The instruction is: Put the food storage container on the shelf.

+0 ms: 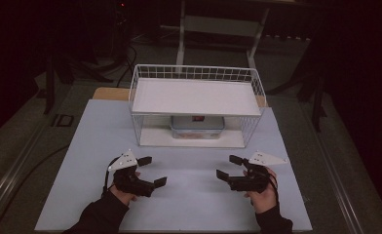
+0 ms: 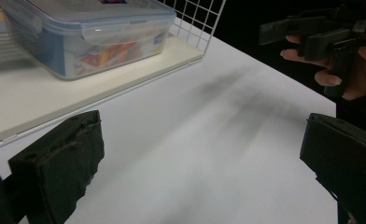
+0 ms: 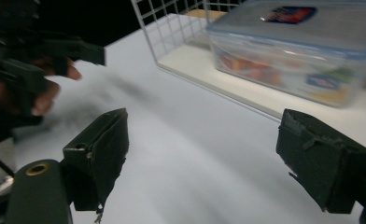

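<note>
With both grippers low over the near half of the table (image 1: 82, 195), I start nearest me: my left gripper (image 1: 152, 171) has its jaws spread wide, nothing between them, and my right gripper (image 1: 229, 167) mirrors it, jaws wide and empty too. Both face inward and slightly forward, well apart from each other. Bare white tabletop between them and the rack.

Further out sits the white wire rack (image 1: 247, 122), open toward me, with a flat shelf (image 1: 196, 96) on top. Under that shelf, on the rack's base board (image 2: 27, 100), stands the plastic food container (image 1: 197, 126), roughly centred, lid clipped on. The left gripper view shows the box (image 2: 78, 37) close, translucent walls, colourful contents inside, a lid flap on the near end.

Handling guess: rigid box, smooth walls, likely slippery under the pads; contents give it some weight. I'd take it from both short ends, one gripper each, just under the lid rim, and slide it out low, since shelf clearance above looks tight. Grabbing the lid flaps risks popping them.
</note>
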Demonstrator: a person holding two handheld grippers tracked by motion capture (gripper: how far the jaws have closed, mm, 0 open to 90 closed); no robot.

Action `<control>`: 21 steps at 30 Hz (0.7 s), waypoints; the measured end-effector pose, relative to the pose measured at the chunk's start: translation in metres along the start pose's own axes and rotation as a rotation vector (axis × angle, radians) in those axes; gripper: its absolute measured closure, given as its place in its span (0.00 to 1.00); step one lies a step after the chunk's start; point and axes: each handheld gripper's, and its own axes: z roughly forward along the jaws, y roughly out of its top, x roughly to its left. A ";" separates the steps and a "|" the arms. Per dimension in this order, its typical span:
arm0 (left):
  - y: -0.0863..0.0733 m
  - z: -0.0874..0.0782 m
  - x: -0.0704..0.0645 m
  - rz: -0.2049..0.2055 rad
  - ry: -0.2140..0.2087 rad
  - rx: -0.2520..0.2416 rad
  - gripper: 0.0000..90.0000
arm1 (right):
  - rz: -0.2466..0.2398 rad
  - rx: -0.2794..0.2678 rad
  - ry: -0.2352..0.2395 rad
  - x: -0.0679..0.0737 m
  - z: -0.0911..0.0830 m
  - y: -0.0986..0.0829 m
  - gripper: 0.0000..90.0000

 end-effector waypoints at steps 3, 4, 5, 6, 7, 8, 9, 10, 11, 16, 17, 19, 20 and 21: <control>-0.001 0.000 -0.002 0.002 -0.003 0.004 0.00 | -0.009 0.012 -0.033 -0.001 -0.005 -0.006 0.19; -0.001 0.000 -0.002 0.007 -0.004 0.003 0.00 | -0.010 0.018 -0.042 0.000 -0.007 -0.008 0.19; -0.001 -0.001 -0.003 0.009 -0.007 0.004 0.00 | -0.019 0.023 -0.048 0.000 -0.008 -0.010 0.19; -0.002 -0.001 -0.003 0.010 -0.005 0.007 0.00 | -0.032 0.030 -0.054 0.000 -0.010 -0.011 0.19; -0.002 -0.002 -0.003 0.011 -0.003 0.005 0.00 | -0.038 0.030 -0.062 0.000 -0.012 -0.012 0.19; -0.003 -0.003 -0.003 0.007 -0.006 0.003 0.00 | -0.043 0.031 -0.069 0.000 -0.015 -0.013 0.19; -0.003 -0.004 -0.003 0.005 -0.006 0.004 0.00 | -0.044 0.030 -0.075 0.000 -0.018 -0.014 0.19; -0.004 -0.004 -0.003 0.002 -0.002 0.003 0.00 | -0.042 0.026 -0.083 -0.002 -0.020 -0.015 0.19; -0.004 -0.004 -0.003 -0.002 -0.002 0.001 0.00 | -0.040 0.026 -0.092 -0.003 -0.023 -0.016 0.19; -0.004 -0.003 -0.003 0.010 -0.004 0.000 0.00 | -0.028 0.026 -0.123 -0.009 -0.033 -0.022 0.19; -0.004 -0.002 -0.003 0.011 -0.001 0.002 0.00 | -0.025 0.029 -0.124 -0.011 -0.034 -0.023 0.19; -0.004 -0.002 -0.002 0.007 -0.004 0.005 0.00 | -0.017 0.031 -0.123 -0.011 -0.035 -0.024 0.19; -0.005 -0.001 -0.001 0.003 -0.002 0.007 0.00 | -0.020 0.032 -0.124 -0.011 -0.035 -0.024 0.19; -0.005 -0.001 -0.001 0.003 -0.003 0.006 0.00 | -0.023 0.032 -0.122 -0.011 -0.035 -0.024 0.19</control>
